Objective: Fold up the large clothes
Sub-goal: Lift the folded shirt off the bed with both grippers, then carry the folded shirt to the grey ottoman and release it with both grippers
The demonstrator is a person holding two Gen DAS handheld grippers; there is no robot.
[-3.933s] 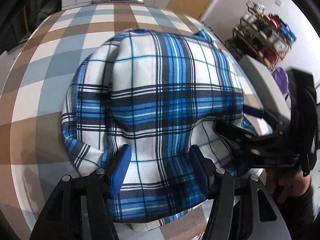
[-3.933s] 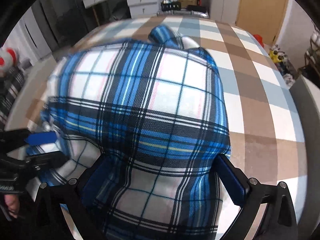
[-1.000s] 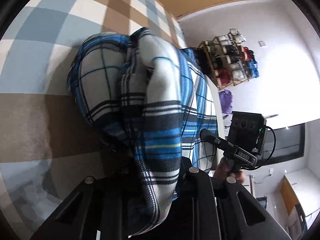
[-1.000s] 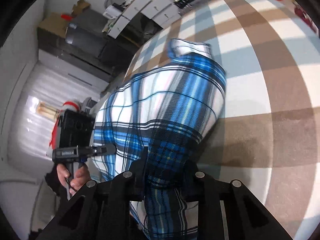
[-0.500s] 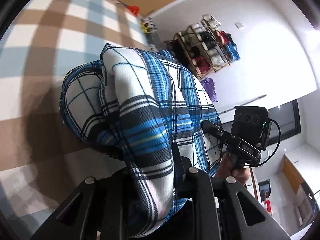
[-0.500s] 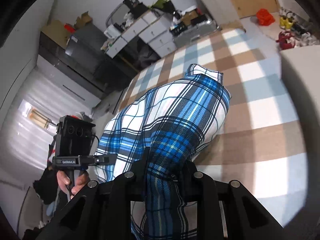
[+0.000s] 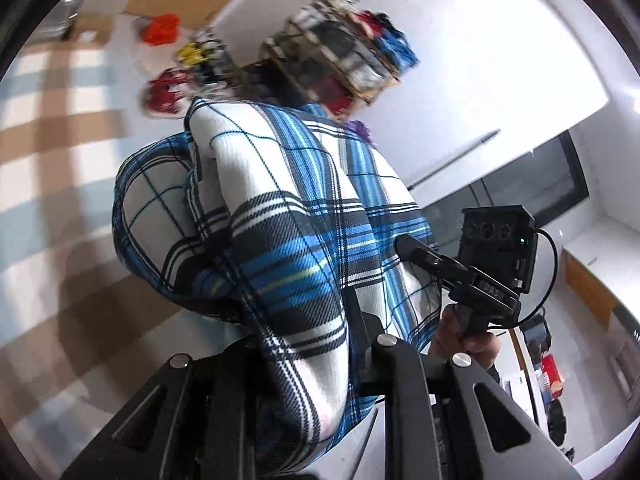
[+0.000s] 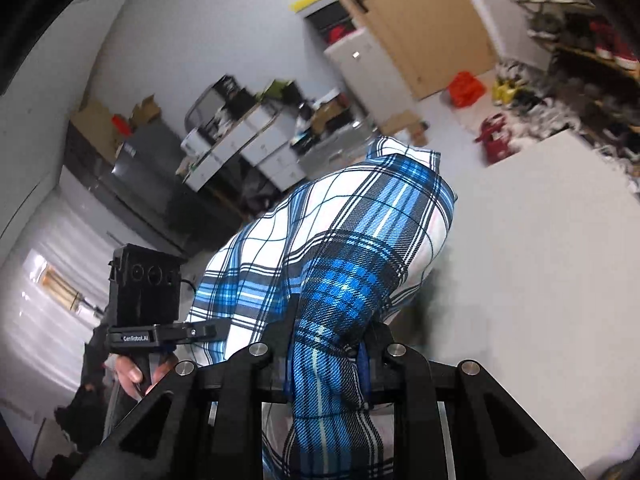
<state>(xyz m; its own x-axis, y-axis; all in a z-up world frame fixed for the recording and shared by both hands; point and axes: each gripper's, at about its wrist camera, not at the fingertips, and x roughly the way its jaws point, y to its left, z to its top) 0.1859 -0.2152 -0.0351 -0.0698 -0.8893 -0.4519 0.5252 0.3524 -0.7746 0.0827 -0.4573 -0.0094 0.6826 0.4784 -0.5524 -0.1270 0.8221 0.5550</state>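
A big bed spread with a brown, grey-blue and white check cover [image 7: 60, 128] fills the room's near side and serves as the reference here. Held above the bed, clear of the cover, is a large blue, black and white plaid garment [image 7: 288, 240], folded into a thick bundle that sags in the middle between two grips.

The left hand-held gripper [image 7: 316, 344] has its jaws nearly closed on one bunched edge of the garment; cloth spills out behind the jaws. The right hand-held gripper [image 8: 328, 344] is likewise pinched almost shut on the opposite edge, a twisted rope of plaid running through it. Each gripper shows up in the other's camera, gripped by a hand [image 7: 464, 332] on its handle.

Beyond the bed stand a shoe rack [image 7: 344, 60], white drawers [image 8: 256, 136] and a wooden door [image 8: 420, 20]. The backdrop is blurred.

The likely risk: the folded layers hang loose and only the edges are pinched, so a swing or uneven lift could let inner layers slide out and undo the fold. If the two grippers drift apart, the bundle could stretch open; if the thick cloth slips from a jaw, that side would drop onto the bed.
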